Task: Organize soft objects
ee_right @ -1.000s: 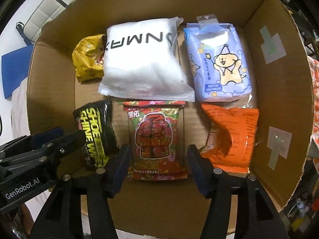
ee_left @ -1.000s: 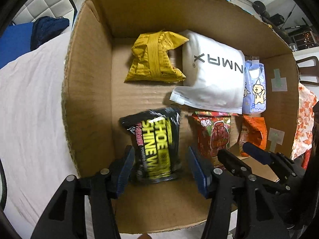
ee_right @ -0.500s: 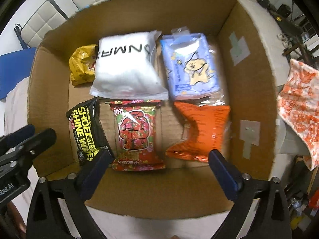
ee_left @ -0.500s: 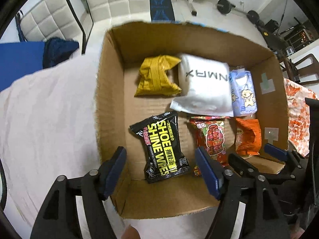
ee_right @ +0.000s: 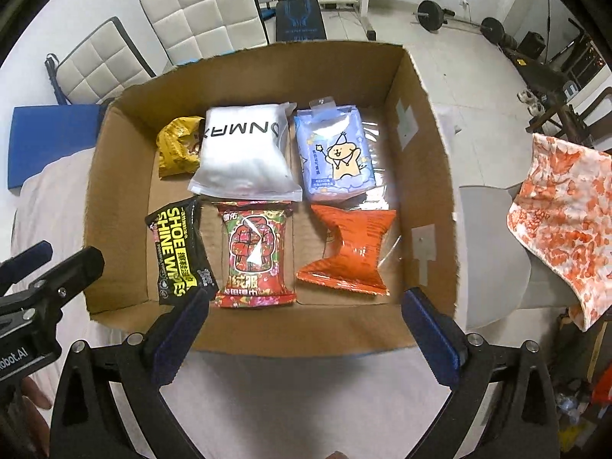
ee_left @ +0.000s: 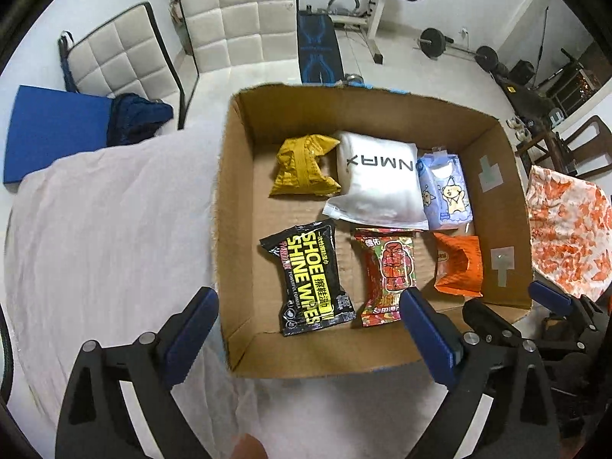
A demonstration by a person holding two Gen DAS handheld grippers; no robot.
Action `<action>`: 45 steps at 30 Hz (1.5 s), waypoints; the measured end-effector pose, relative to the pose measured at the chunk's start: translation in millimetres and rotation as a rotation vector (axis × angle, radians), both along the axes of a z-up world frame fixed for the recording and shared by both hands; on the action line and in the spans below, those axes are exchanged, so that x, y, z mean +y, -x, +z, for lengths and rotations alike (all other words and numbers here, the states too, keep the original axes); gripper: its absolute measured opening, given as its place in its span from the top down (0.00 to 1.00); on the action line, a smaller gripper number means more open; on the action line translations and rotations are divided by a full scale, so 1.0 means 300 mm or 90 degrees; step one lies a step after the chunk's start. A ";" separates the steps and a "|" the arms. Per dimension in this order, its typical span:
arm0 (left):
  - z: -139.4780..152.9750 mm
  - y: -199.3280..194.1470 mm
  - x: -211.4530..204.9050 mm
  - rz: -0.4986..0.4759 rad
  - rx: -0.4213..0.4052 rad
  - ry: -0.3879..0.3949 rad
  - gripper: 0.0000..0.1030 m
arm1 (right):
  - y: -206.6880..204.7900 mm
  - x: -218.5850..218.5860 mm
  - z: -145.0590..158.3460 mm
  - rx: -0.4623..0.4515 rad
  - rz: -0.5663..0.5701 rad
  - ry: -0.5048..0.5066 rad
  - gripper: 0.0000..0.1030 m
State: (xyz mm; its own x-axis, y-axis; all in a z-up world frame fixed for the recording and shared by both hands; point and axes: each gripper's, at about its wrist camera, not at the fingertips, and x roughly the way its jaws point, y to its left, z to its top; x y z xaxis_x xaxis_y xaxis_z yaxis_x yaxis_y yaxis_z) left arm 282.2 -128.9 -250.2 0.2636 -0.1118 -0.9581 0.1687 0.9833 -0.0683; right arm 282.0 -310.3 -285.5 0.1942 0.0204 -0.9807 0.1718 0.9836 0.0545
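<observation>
A: Both claws spread wide, empty: left gripper, right gripper, above the box near edge.

B: Six packs inside. Wipes sit skewed; a low pass could catch the wall.

One cardboard box held six soft packs: one yellow packet, one white pouch, one blue cartoon tissue pack, one black shoe-wipes pack, one red pack, one orange pack. Two white padded chairs stood behind. One orange-patterned cloth lay beside the box. Two grippers: left gripper, right gripper.
</observation>
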 end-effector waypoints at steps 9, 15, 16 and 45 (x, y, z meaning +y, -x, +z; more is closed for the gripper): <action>0.184 0.148 0.017 0.006 -0.074 0.001 0.06 | 0.128 -0.015 0.167 -0.041 -0.001 -0.011 0.00; 0.341 0.304 0.079 0.014 -0.130 0.013 0.06 | 0.287 -0.008 0.350 -0.100 -0.021 -0.003 0.00; 0.372 0.334 0.093 0.012 -0.138 0.013 0.06 | 0.322 -0.005 0.386 -0.110 -0.025 -0.003 0.00; 0.905 0.916 0.363 0.036 -0.282 0.004 0.06 | 1.068 0.270 1.174 -0.315 -0.003 0.065 0.00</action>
State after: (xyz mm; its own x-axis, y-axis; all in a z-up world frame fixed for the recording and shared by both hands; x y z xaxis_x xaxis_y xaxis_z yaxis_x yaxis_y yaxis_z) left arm 7.4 -20.0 21.2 0.6546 -0.0905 -0.7505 0.1285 0.9917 -0.0076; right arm -38.5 -229.3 66.7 0.6358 -0.0732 -0.7684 0.1539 0.9875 0.0333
